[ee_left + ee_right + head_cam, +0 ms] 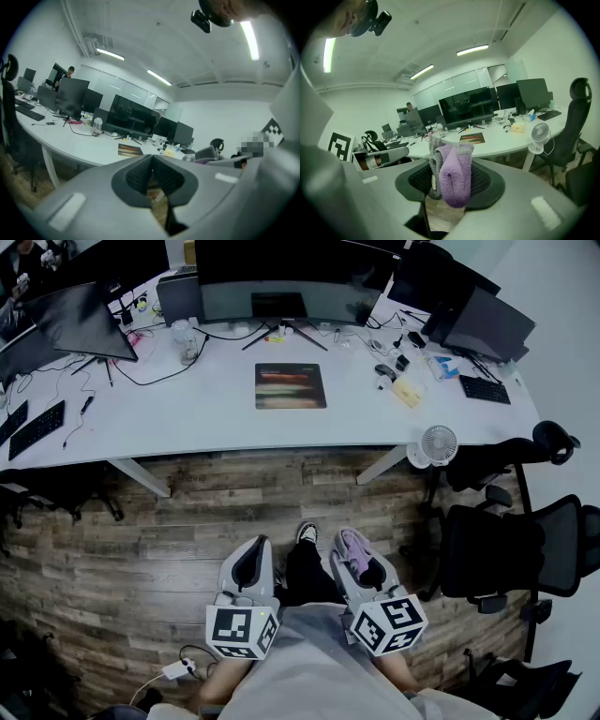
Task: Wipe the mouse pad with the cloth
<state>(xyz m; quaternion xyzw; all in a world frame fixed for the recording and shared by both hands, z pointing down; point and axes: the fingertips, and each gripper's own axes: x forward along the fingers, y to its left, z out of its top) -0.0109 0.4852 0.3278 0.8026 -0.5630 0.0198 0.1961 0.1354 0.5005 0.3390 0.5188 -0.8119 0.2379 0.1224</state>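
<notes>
The mouse pad (291, 385), dark with coloured stripes, lies flat on the white desk (187, 418) in front of the big monitor; it also shows small in the left gripper view (130, 150) and the right gripper view (472, 138). Both grippers are held low near the person's waist, far from the desk. My right gripper (359, 563) is shut on a purple and grey cloth (452, 174), which bulges out between the jaws (354, 549). My left gripper (249, 562) is shut with nothing in it (151, 177).
A curved monitor (281, 277), keyboards (36, 427) (485, 388), cables and a bottle (184, 338) crowd the desk. A small white fan (437, 444) stands on the floor by the desk's right leg. Black office chairs (511, 545) stand at the right. The person's shoe (307, 534) rests on wood flooring.
</notes>
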